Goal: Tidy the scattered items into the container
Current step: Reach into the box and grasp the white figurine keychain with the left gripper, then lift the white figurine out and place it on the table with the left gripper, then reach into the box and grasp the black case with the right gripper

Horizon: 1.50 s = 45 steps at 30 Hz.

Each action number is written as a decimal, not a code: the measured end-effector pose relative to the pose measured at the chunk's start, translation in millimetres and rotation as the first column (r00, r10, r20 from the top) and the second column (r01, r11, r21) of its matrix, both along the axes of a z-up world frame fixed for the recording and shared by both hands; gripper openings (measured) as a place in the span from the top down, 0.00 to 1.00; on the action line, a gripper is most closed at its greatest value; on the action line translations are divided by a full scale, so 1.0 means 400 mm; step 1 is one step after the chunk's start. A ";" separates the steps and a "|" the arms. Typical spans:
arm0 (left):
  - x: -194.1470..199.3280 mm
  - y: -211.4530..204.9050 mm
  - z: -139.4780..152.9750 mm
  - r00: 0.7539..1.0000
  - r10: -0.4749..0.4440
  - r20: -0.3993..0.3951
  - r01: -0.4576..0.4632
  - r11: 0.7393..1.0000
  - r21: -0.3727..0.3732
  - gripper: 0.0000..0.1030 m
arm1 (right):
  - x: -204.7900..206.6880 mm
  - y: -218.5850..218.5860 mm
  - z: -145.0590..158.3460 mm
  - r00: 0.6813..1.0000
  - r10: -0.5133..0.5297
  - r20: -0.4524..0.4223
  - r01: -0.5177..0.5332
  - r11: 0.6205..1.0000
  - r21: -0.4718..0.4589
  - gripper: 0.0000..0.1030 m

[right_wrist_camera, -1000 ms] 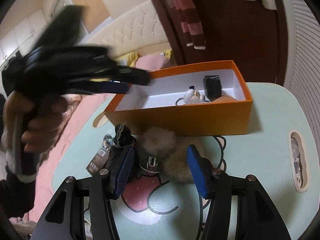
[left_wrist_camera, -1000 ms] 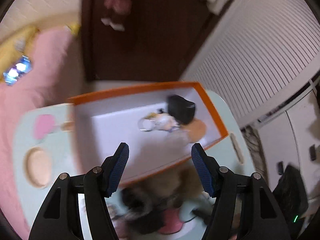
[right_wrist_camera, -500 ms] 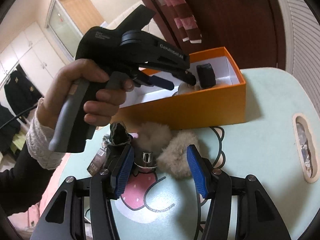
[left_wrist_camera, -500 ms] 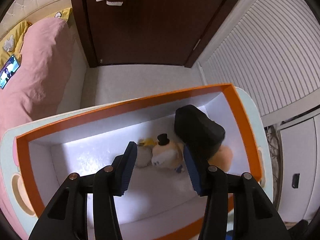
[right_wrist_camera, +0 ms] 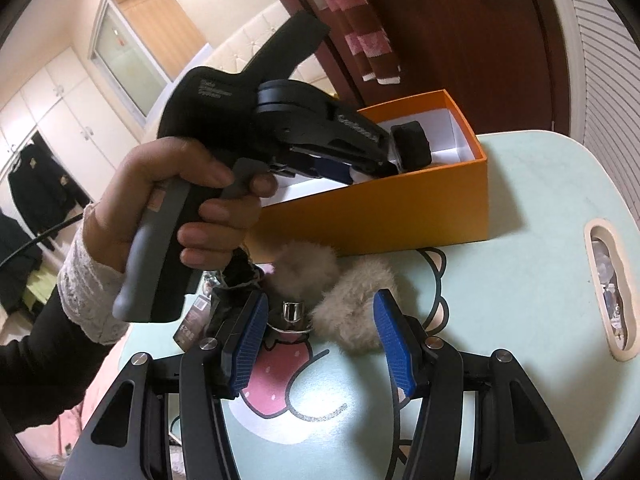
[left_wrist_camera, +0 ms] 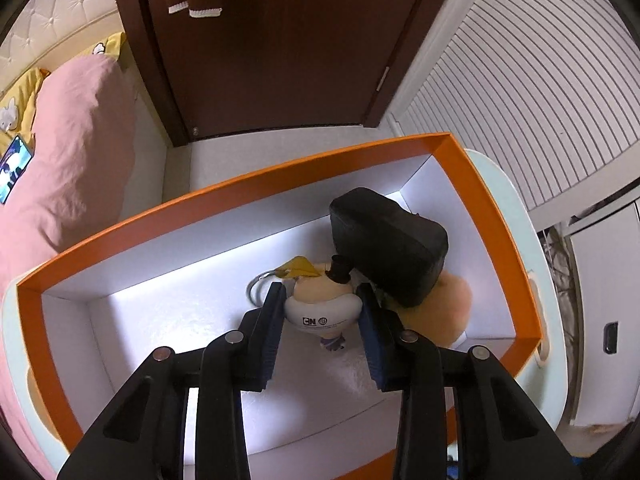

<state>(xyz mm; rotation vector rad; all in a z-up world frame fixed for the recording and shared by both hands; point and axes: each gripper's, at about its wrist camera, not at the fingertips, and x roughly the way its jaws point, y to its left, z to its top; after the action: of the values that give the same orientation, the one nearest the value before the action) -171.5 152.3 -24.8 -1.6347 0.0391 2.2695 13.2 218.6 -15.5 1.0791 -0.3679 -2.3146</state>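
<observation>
Reaching into the orange box, the left gripper sat low over the white floor, pads either side of a small plush keychain figure with a CN logo on its white body. Blue pads looked touching or just beside the figure's flanks; could not tell if it was truly clamped or only bracketed. Figure had a tiny black hat at its far end and a yellow tag, with a metal ring lying just left of it on the box floor. Black pouch lay right-far of the figure, resting partly over a peach round plush at the box's right end. Box stood on a pale mint table; pink bedding far left, dark door beyond.

Right wrist view: right gripper hovered just above the table, fingers wide apart, holding nothing. Between and just beyond the pads lay a beige fur pompom keychain with a chrome clasp at its near side. Dark crumpled item with a tag sat at the left pad. Orange box stood just far of the fur pieces. Person's left hand gripped the left gripper's handle, its tip dipped into the box beside the black pouch. Cartoon print with a pink strawberry showed on the tabletop near the camera.
</observation>
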 end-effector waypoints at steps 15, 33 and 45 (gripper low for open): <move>0.280 -0.293 0.195 0.989 0.039 -0.141 -0.015 0.986 0.166 0.64 | -0.006 0.002 0.008 1.000 -0.015 -0.003 0.015 1.000 -0.001 0.47; 0.498 -0.238 -0.011 0.997 -0.077 -0.031 0.079 0.993 0.092 0.63 | 0.008 -0.012 0.061 0.998 -0.016 -0.067 0.021 0.997 0.068 0.47; 0.534 -0.279 0.030 0.995 -0.020 -0.099 0.033 0.990 0.136 0.39 | -0.224 -0.092 0.158 0.995 -0.038 -0.088 0.069 0.921 0.383 0.47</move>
<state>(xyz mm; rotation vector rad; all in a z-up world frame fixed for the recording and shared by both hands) 42.0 40.8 -12.6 -1.4459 -0.0699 2.2760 -76.4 181.6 47.8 1.1631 0.1001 -2.5362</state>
